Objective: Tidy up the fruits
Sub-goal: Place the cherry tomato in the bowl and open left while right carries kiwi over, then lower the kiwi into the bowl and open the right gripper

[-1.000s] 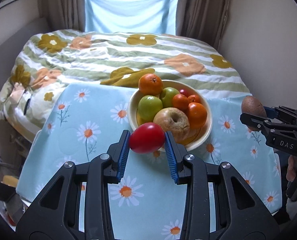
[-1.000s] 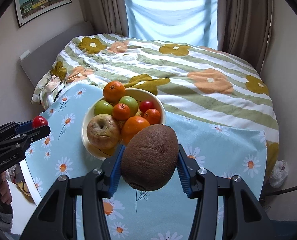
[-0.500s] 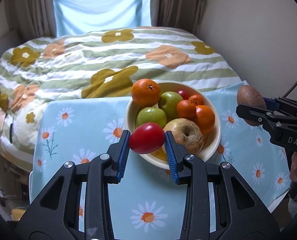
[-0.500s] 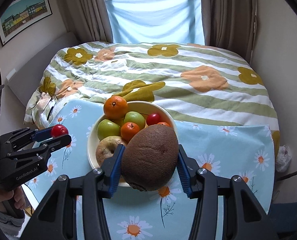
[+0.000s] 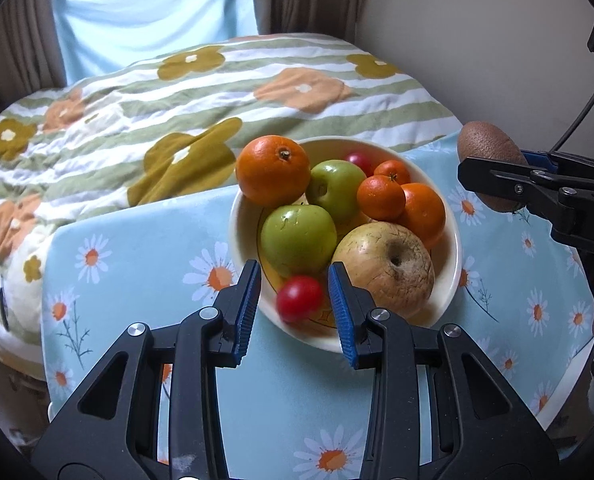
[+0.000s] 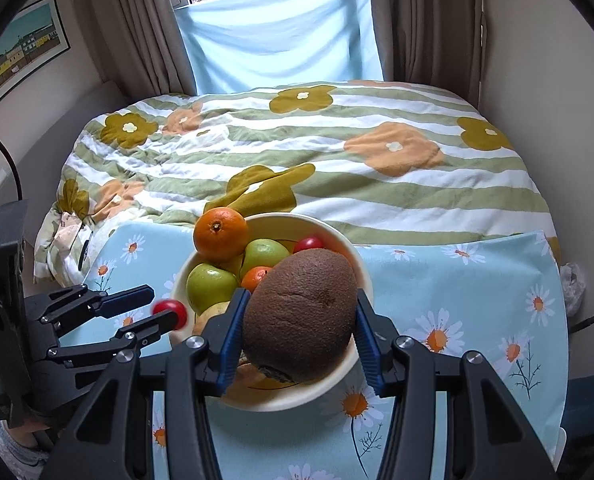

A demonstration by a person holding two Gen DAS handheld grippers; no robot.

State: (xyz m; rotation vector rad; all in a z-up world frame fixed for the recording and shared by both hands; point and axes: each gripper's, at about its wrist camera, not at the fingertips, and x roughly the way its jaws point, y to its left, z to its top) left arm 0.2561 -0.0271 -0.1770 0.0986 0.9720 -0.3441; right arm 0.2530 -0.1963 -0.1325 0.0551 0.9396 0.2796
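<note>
A cream bowl (image 5: 451, 216) on the daisy tablecloth holds oranges, two green apples, a wrinkled yellow apple (image 5: 385, 264) and small red fruits. My left gripper (image 5: 295, 302) is open over the bowl's near rim; a small red tomato (image 5: 299, 298) sits blurred between its pads, apart from both. It shows in the right wrist view (image 6: 171, 312) too, beside the left gripper (image 6: 145, 308). My right gripper (image 6: 299, 332) is shut on a brown kiwi (image 6: 301, 312), held above the bowl (image 6: 281, 400). In the left wrist view the kiwi (image 5: 489, 148) is right of the bowl.
The small table (image 5: 273, 400) with the blue daisy cloth stands against a bed with a striped floral duvet (image 5: 201, 92). A wall (image 5: 477, 40) is at the right. Curtains (image 6: 257, 32) hang behind the bed.
My left gripper moved forward over the bowl and opened; the red tomato has left its pads and dropped toward the bowl. My right gripper carried the kiwi over the bowl.
</note>
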